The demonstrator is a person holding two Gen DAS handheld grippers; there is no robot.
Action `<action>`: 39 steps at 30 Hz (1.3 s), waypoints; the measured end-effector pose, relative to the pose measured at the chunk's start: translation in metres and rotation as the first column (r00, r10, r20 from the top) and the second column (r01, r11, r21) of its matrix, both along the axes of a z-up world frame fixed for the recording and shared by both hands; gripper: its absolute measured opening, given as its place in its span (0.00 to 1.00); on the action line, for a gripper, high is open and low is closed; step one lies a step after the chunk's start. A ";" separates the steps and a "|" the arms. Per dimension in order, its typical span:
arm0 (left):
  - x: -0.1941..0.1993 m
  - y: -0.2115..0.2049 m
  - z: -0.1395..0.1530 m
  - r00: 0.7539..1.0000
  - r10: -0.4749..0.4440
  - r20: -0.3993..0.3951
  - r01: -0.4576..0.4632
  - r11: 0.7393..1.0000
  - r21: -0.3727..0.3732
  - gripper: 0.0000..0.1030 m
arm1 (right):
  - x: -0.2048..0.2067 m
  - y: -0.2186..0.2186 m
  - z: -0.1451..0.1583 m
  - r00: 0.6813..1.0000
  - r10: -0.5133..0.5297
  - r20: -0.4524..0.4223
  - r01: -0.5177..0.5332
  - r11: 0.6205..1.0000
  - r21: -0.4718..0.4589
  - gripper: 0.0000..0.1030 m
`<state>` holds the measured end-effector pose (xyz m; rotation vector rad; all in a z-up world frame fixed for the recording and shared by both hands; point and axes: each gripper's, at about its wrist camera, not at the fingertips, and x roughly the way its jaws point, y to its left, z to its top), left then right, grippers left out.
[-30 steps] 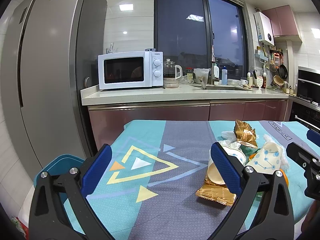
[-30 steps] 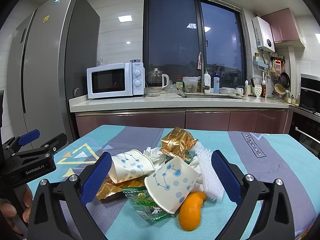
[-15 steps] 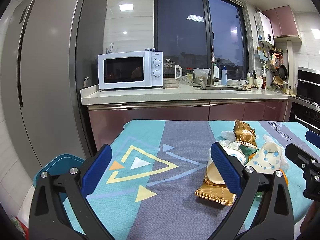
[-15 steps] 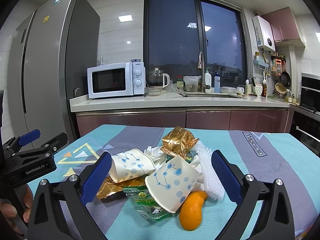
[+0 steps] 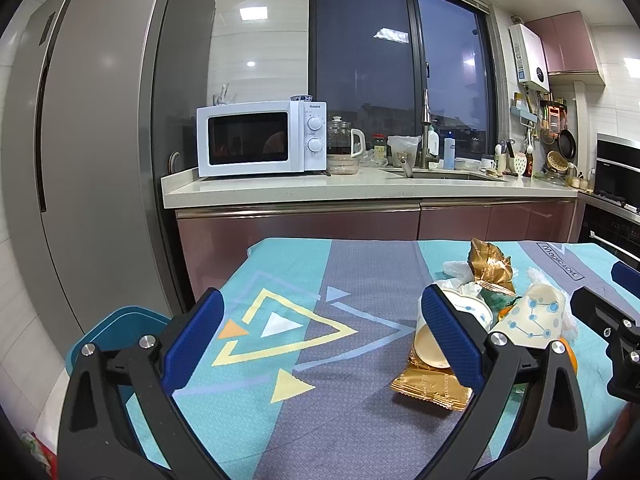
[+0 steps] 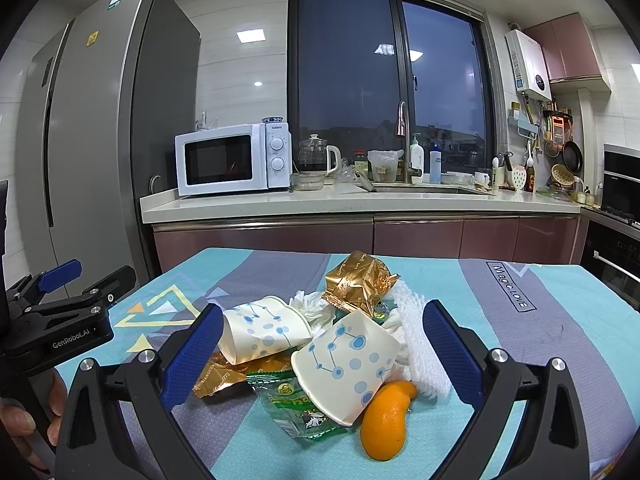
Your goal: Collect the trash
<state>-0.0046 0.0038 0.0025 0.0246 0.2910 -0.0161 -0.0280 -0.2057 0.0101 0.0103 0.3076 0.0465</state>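
Note:
A heap of trash lies on the patterned tablecloth [image 6: 520,328]: two white paper cups with blue dots [image 6: 348,364] [image 6: 260,330], a crumpled gold wrapper [image 6: 358,284], a flat gold wrapper [image 5: 430,386], a green packet [image 6: 296,404], an orange peel [image 6: 386,416], white foam netting [image 6: 420,336] and tissue [image 6: 310,306]. My right gripper [image 6: 322,344] is open, its blue pads either side of the heap and just in front of it. My left gripper [image 5: 320,330] is open over bare cloth to the heap's left; its right pad [image 5: 450,336] overlaps a cup.
A blue bin [image 5: 116,334] stands on the floor off the table's left edge, beside a tall grey fridge [image 5: 80,160]. Behind the table runs a counter [image 5: 360,190] with a white microwave [image 5: 260,138], kettle and sink. An oven [image 6: 616,232] is at the right.
Both grippers stay open and almost still. The views shift only very slightly.

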 end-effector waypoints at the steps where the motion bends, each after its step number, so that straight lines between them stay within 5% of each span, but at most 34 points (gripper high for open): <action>1: 0.000 0.000 0.000 1.000 0.001 0.002 -0.001 1.000 -0.001 0.95 | 0.000 -0.001 0.000 1.000 0.000 0.000 0.000 1.000 0.000 0.94; 39: 0.023 -0.005 -0.018 0.994 -0.059 -0.094 0.057 0.998 -0.029 0.95 | 0.010 -0.018 -0.011 0.998 0.019 -0.059 -0.017 0.999 0.041 0.94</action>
